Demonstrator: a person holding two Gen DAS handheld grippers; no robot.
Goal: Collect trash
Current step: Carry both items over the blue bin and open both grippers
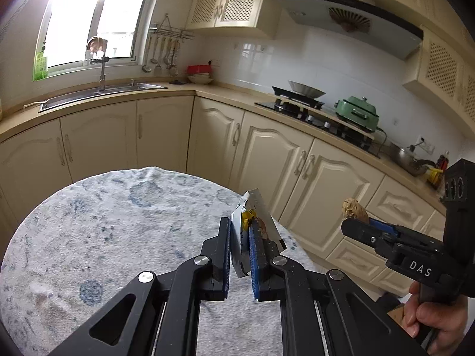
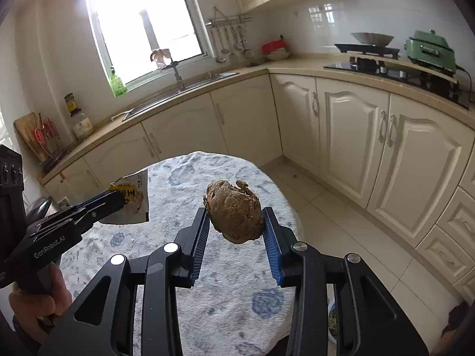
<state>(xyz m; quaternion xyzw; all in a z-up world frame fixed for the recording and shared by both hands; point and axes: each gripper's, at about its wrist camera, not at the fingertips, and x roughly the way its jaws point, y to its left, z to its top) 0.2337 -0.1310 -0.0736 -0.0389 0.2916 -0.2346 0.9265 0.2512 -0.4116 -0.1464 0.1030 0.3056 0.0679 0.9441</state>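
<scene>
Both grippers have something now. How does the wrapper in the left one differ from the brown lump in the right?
The wrapper is flat, printed packaging, white with yellow; the brown lump is rounded, rough and plain. The left gripper is pinched nearly shut on the thin wrapper; the right gripper stands wider around the bulky lump. Both are held clear above the round table.

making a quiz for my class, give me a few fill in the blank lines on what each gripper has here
1. The left gripper has its jaws shut on a flat snack ____.
2. The right gripper grips a crumpled ____ lump.
3. Both grippers are above a round table covered with a blue-patterned ____.

Missing words: wrapper; brown; cloth
</scene>
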